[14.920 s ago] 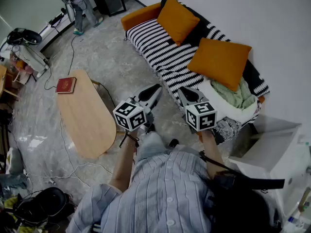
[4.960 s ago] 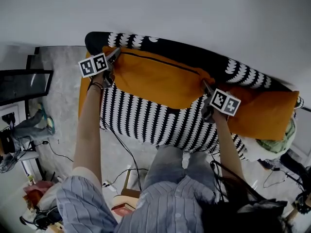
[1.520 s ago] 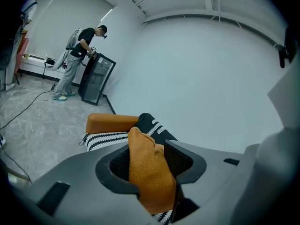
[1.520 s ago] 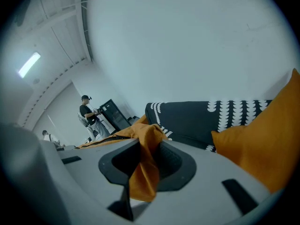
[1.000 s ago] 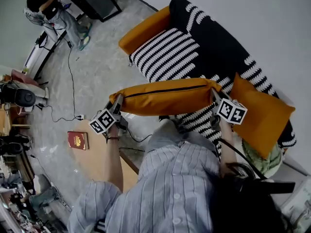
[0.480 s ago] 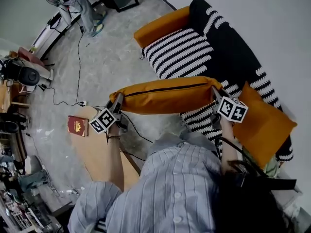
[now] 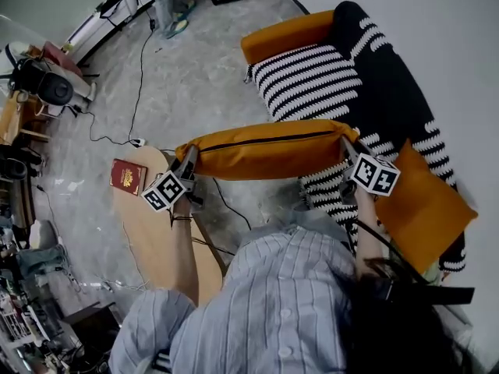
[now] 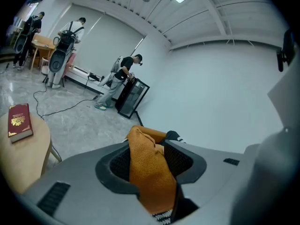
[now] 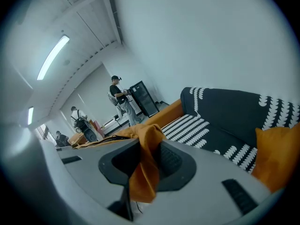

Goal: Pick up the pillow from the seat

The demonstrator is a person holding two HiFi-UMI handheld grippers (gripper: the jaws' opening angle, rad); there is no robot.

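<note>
**Inspector:** Clearance round the load?

**Assistant:** The orange pillow (image 7: 269, 148) hangs in the air, off the striped sofa (image 7: 304, 80); its right end is over the sofa's front edge, its left end near the rim of the wooden table (image 7: 168, 248); bare grey floor (image 7: 210, 76) lies open beyond it, crossed by a thin cable (image 7: 144, 76).

**Inspector:** Surfaces and their loads?

**Assistant:** The table carries a red book (image 7: 127, 176) near its far end; the sofa carries a second orange pillow (image 7: 425, 209) at its right end, leaning on the backrest.

**Inspector:** Orientation?

**Assistant:** The long axis runs left to right between the two tools, close to level (right end marginally higher in the head view); a dark zip line runs along the upper face.

**Inspector:** Tool state?

**Assistant:** The left gripper (image 7: 189, 160) is clamped on the pillow's left corner, fabric bunched between its ribbed pads; the right gripper (image 7: 345, 142) pinches the right corner likewise, cloth drooping below the jaws.
</note>
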